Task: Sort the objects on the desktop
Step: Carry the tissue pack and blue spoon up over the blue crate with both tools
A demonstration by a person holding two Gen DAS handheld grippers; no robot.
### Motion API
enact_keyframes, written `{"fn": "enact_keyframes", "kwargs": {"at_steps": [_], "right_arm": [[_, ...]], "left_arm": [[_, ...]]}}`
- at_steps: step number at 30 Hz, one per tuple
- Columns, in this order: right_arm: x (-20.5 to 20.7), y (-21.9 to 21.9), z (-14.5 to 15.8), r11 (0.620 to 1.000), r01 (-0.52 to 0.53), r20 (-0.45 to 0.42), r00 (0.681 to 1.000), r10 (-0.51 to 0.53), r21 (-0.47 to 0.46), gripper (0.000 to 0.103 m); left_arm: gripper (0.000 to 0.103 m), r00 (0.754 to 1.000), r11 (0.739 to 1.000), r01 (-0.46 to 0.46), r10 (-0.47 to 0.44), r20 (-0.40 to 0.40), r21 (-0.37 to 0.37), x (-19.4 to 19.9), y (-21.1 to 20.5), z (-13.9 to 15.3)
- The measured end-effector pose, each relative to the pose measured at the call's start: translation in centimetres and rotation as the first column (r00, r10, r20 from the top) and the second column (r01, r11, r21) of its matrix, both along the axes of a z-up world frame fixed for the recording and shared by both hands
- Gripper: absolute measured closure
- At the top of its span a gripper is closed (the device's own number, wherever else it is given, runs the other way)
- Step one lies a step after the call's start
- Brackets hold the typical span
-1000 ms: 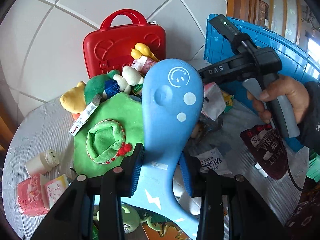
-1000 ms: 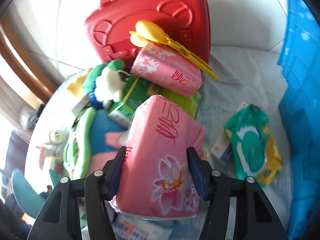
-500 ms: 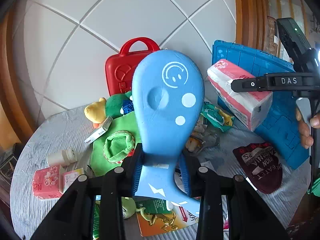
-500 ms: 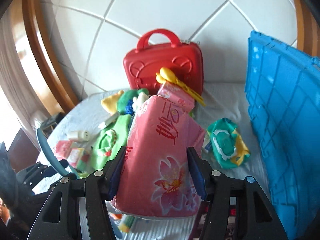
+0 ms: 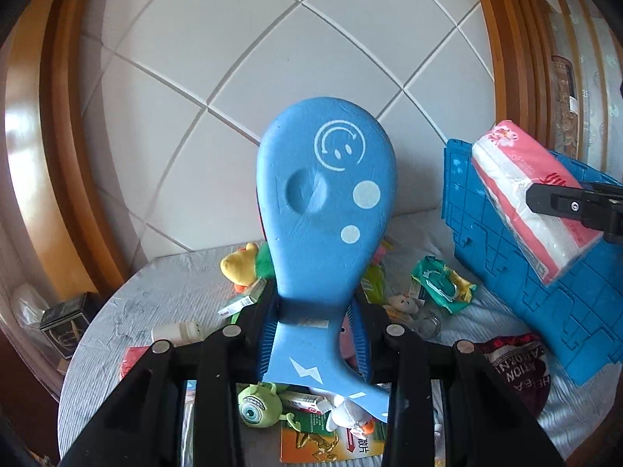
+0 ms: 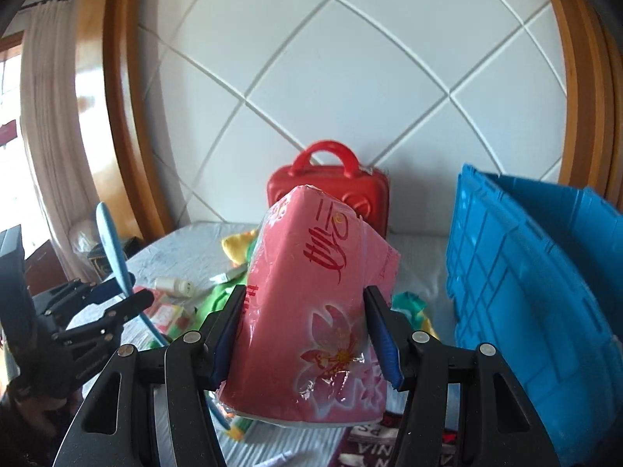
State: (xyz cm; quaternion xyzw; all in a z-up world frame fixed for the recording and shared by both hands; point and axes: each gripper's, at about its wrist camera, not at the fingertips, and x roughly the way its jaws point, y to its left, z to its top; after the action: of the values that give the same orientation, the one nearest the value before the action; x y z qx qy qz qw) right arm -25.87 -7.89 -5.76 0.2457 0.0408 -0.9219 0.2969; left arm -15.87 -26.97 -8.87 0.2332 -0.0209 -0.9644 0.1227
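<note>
Tissue pack: pink pack (image 6: 319, 307) with a flower print, lifted clear of the counter, tilted, its far end in front of the red case
Right hand-held gripper: right hand-held gripper (image 6: 301, 334) clenched on the tissue pack, blue pads pressed into both long sides
Left hand-held gripper: left hand-held gripper (image 5: 313, 329) clamped around the narrow neck of the blue paddle
Blue paddle: blue paddle (image 5: 327, 210) held upright above the counter, smiley mark and pale dots on the broad end, white lightning bolt near the bottom
Blue crate: blue crate (image 6: 537, 288) stands at the right side of the counter, just beside the raised tissue pack
Red case: red case (image 6: 331, 190) with a handle stands against the white tiled wall at the back
Counter: counter (image 5: 128, 311) covered by a pale grey cloth, cluttered
Clutter beneath the paddle: green one-eyed plush (image 5: 259, 408), yellow plush (image 5: 239, 264), small white bottle (image 5: 177, 330) lying on its side, green wipes packet (image 5: 442, 284), dark red bag (image 5: 518, 369) near the crate
</note>
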Motion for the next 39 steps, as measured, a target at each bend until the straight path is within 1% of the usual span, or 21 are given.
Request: {"fn": "enact_keyframes", "kwargs": {"at_steps": [5, 8, 11, 13, 16, 20, 25, 30, 35, 39], "right_arm": [[2.4, 0.6, 1.4, 1.000, -0.028, -0.057, 0.998, 0.027, -0.010, 0.044], [3.6, 1.0, 2.0, 1.000, -0.025, -0.074, 0.997, 0.024, -0.013, 0.044], [5.1, 1.6, 3.1, 1.000, 0.011, -0.104, 0.994, -0.014, -0.026, 0.044], [5.9, 2.0, 4.0, 0.998, 0.037, -0.108, 0.993, -0.042, -0.048, 0.044], [7.2, 1.9, 5.3, 0.996, 0.065, -0.134, 0.988, -0.072, -0.059, 0.044], [8.9, 2.0, 6.3, 0.994, 0.089, -0.158, 0.982, -0.099, -0.071, 0.044], [11.5, 2.6, 7.5, 0.988, 0.128, -0.179, 0.974, -0.141, -0.084, 0.044], [12.9, 4.1, 8.6, 0.983, 0.154, -0.191, 0.967, -0.171, -0.104, 0.044], [13.8, 6.7, 9.9, 0.974, 0.182, -0.206, 0.956, -0.207, -0.134, 0.044], [13.8, 9.6, 11.2, 0.971, 0.194, -0.225, 0.949, -0.222, -0.139, 0.044]], "left_arm": [[0.069, 0.998, 0.999, -0.039, 0.038, -0.059, -0.022, 0.4, 1.3, 2.5], [0.069, 0.995, 0.998, -0.032, 0.028, -0.094, -0.048, 0.8, 2.2, 4.0], [0.069, 0.992, 0.997, -0.008, -0.002, -0.125, -0.080, 1.3, 3.1, 5.6], [0.069, 0.990, 0.997, 0.008, -0.019, -0.137, -0.076, 1.7, 3.3, 6.7], [0.069, 0.987, 0.997, 0.009, -0.021, -0.162, -0.076, 2.5, 3.3, 8.2], [0.069, 0.981, 0.996, 0.018, -0.035, -0.189, -0.090, 3.4, 3.7, 9.8], [0.069, 0.976, 0.994, 0.057, -0.076, -0.204, -0.095, 4.3, 4.6, 10.9], [0.069, 0.969, 0.989, 0.094, -0.117, -0.216, -0.114, 4.8, 6.5, 11.8], [0.069, 0.960, 0.980, 0.135, -0.166, -0.227, -0.147, 4.5, 9.0, 13.0], [0.069, 0.945, 0.974, 0.164, -0.200, -0.259, -0.155, 4.5, 11.7, 14.4]]}}
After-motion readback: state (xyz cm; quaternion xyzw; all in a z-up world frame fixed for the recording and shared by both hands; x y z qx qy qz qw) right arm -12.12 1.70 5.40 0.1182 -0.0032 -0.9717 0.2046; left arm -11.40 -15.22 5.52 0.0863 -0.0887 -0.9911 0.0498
